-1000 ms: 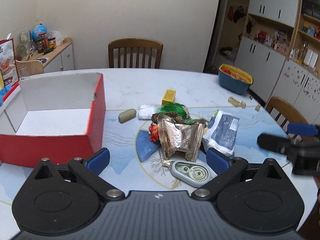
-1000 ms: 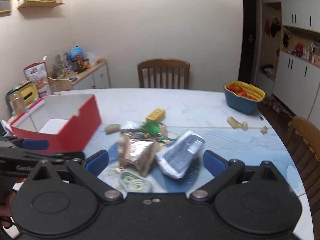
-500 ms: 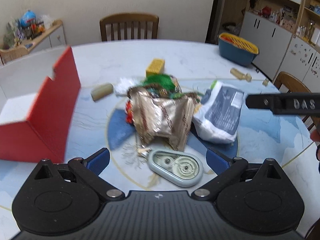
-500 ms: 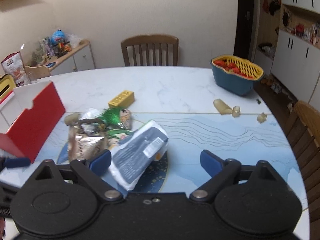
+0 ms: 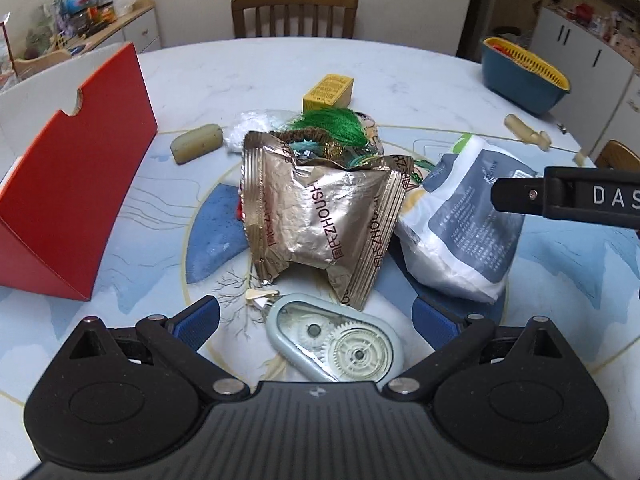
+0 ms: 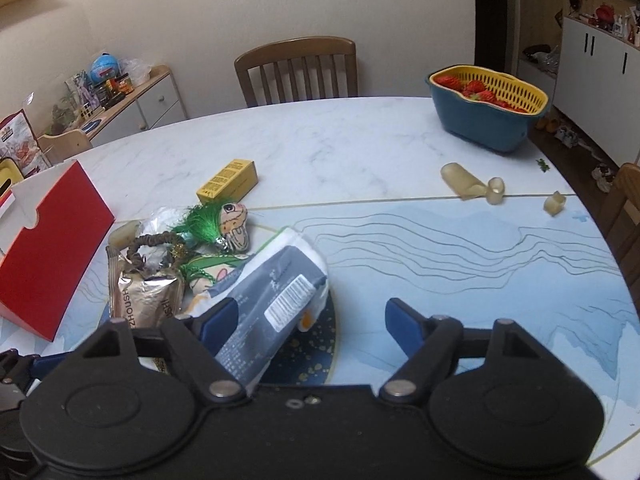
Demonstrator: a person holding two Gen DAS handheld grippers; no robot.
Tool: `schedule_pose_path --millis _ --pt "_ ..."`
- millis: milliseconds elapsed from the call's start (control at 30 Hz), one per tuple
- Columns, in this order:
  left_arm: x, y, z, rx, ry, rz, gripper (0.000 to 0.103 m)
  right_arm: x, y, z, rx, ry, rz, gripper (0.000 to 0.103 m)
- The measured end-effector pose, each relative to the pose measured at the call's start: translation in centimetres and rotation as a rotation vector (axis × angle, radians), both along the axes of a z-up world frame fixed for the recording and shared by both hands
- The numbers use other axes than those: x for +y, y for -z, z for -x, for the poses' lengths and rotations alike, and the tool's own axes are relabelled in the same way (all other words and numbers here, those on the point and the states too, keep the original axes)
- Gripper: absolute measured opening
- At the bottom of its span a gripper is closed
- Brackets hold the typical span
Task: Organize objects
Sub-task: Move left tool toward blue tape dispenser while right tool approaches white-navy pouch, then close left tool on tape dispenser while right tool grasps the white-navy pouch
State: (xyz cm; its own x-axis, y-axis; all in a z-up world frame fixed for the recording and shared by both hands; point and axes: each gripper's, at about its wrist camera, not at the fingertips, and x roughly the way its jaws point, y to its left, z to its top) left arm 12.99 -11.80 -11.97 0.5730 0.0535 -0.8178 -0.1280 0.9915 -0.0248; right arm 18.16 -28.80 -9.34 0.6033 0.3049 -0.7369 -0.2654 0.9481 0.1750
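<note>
One crumpled gold foil packet, maroon lettering, atop clutter.

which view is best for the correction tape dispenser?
Left wrist. The correction tape dispenser lies in full view between that camera's open tongs, gears visible through its clear face. The right wrist view shows none of it.

Two chairs, one basket
</note>
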Motion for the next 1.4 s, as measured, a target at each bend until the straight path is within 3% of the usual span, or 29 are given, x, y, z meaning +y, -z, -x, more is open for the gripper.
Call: schedule_pose_path --millis 167,533,733,833,1000,1200,1233,1300,1400 --pt "-0.9 0.5 -0.6 0.005 0.003 -0.073 0.103 0.6 0.5 -0.6 0.021 -0.005 0.0 0.08" --pt "1.8 1.5 0.9 0.07 -0.016 -0.042 0.103 0.9 1.3 -1.2 0.037 -0.022 -0.006 0.077" --pt "3.5 1.8 1.6 0.077 -0.033 -0.028 0.102 0.6 1.7 -1.3 0.045 -0.032 -0.016 0.066" --pt "3.4 1.5 1.5 0.059 -0.009 -0.022 0.094 0.6 1.8 -1.3 0.051 -0.04 -0.03 0.059" --pt "2.7 1.1 1.4 0.033 0.03 -0.027 0.065 0.6 1.7 -1.2 0.057 -0.053 -0.053 0.042" --pt "2.9 0.8 1.5 0.016 0.037 -0.002 0.061 0.5 1.4 -1.1 0.059 -0.046 -0.075 0.027" --pt "2.9 0.7 1.5 0.01 0.04 -0.001 0.059 0.6 1.3 -1.1 0.055 -0.046 -0.074 0.024" --pt "3.1 0.5 1.6 0.001 0.046 0.004 0.044 0.6 1.1 -0.9 0.044 -0.037 -0.067 0.014" --pt "3.4 0.4 1.8 0.001 0.053 0.023 0.043 0.3 0.7 -0.6 0.037 -0.023 -0.075 0.008"
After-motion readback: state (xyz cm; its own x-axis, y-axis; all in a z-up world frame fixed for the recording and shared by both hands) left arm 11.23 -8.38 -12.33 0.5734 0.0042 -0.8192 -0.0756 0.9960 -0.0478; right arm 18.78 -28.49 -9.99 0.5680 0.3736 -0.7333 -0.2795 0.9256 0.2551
